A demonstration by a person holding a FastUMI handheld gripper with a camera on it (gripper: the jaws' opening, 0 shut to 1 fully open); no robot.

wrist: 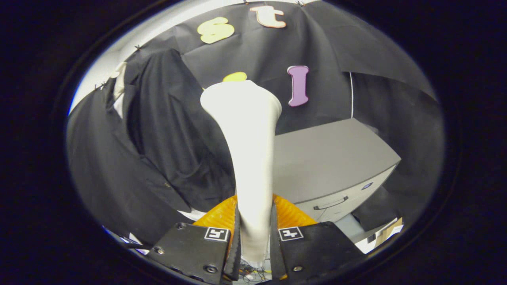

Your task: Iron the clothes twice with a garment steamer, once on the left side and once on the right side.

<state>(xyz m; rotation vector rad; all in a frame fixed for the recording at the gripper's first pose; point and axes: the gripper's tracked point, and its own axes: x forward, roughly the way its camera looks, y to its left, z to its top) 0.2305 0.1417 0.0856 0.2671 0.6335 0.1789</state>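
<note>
The gripper [253, 241] has its two fingers closed narrowly on the slim handle of a cream-white plastic garment steamer [249, 158], both pressing on it from either side. The steamer rises straight ahead from between the fingers and widens to a broad flat head at its far end. An orange ribbed part [291, 215] sits just behind the handle, low by the fingertips; what it belongs to I cannot tell.

The dark suit jacket [158, 150] with a white shirt collar showing at its neck hangs ahead and to the left of the fingers, against the black cloth wall [328, 51] of the booth. The steamer head appears to stand apart from the fabric, off to the jacket's right edge, so I judge that the tool is in hand but neither pass can be confirmed as done; both the left and right strokes may be left.

Beyond the fingers to the right stands a grey cabinet [336, 166] with a drawer handle on its front. Papers and cardboard [386, 233] lie low beside it.
</note>
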